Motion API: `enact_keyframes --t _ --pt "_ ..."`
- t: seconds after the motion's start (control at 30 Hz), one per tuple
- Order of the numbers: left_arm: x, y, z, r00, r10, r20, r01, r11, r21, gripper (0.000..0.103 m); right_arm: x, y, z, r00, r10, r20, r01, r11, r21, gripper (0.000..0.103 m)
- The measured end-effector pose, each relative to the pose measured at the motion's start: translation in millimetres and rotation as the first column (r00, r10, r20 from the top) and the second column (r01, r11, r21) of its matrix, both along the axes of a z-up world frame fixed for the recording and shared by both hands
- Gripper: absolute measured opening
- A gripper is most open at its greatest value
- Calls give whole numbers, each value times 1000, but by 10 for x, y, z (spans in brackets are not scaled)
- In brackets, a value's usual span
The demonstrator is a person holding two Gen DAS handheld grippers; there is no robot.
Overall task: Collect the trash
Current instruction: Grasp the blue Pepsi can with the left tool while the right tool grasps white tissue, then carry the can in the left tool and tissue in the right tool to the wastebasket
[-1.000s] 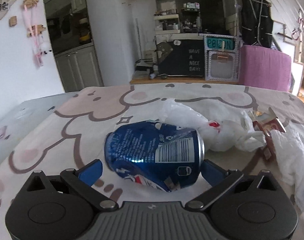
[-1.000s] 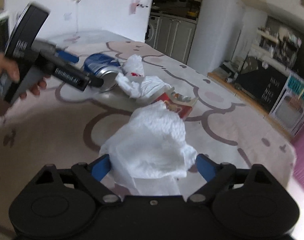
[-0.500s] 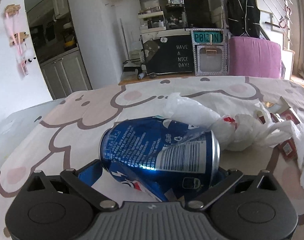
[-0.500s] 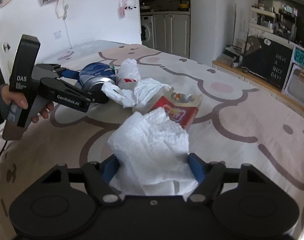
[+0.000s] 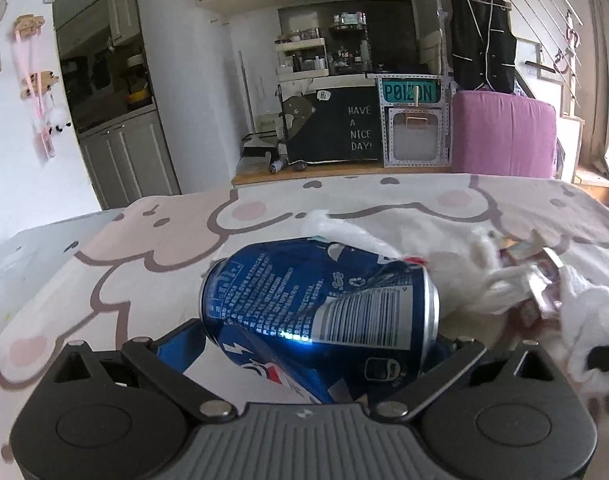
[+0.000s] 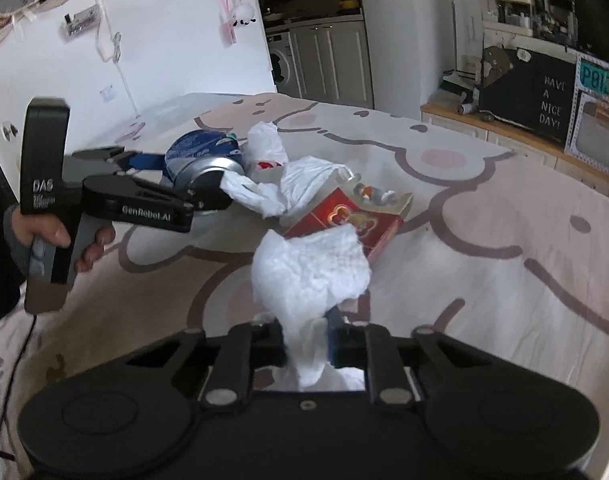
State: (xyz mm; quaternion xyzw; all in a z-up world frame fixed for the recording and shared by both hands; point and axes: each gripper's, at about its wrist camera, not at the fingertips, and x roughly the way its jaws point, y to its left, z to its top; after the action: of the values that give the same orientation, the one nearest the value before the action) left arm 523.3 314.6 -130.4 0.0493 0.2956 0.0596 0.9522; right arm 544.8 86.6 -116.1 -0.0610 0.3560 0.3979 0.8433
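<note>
A dented blue soda can point(image 5: 320, 304) lies on its side between the fingers of my left gripper point(image 5: 316, 344), which is shut on it; the can also shows in the right wrist view point(image 6: 202, 160). My right gripper point(image 6: 304, 340) is shut on a crumpled white paper towel point(image 6: 310, 272) and holds it above the tablecloth. A white plastic bag point(image 6: 272, 176) and a torn red snack box point(image 6: 344, 220) lie on the table between the two grippers.
The table wears a pink-and-white cartoon tablecloth point(image 6: 484, 240). The left gripper body point(image 6: 116, 200) and the hand holding it sit at the left of the right wrist view. White cabinets point(image 5: 128, 160) and a purple covered seat point(image 5: 500, 132) stand beyond the table.
My left gripper closed in on the can and gripped it. My right gripper shut on the paper towel and lifted it, bunching it between the fingers.
</note>
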Motion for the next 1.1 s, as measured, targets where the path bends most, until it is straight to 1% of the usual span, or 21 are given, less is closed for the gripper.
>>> enact_keyframes --t 0.07,0.23,0.33,0.43,0.63,0.8,0.87,0.97,1.1 --pt "-84 -90 47 1000 7 1 -7 1000 -19 102 -17 -51 18 1000 -20 -23 20 1000 17 17" --pt "-296 -327 156 999 25 -24 -27 997 -73 102 -54 -201 62 995 -75 -70 79 995 61 17" --pt "-407 -474 185 998 50 -50 -54 994 -94 102 -81 -266 79 991 -103 -83 109 991 72 17" --pt "-508 -618 199 994 80 -73 -87 991 -98 102 -129 -326 95 988 -126 -91 133 989 72 16" --pt "-734 -835 279 985 145 -89 -155 980 -122 102 -257 -481 157 981 -172 -89 179 981 72 16" --pt "-924 -1056 380 979 174 -107 -185 978 -102 102 -441 -627 236 975 -216 -57 219 974 52 16" --pt "-1000 -1121 421 978 180 -109 -192 975 -108 102 -514 -680 283 973 -227 -49 230 972 53 16" --pt "-1128 -1198 507 975 199 -102 -210 971 -114 102 -631 -770 352 968 -247 -32 249 967 52 16" --pt "-1272 -1344 620 974 208 -86 -216 972 -90 102 -798 -871 440 963 -271 -7 271 961 49 16"
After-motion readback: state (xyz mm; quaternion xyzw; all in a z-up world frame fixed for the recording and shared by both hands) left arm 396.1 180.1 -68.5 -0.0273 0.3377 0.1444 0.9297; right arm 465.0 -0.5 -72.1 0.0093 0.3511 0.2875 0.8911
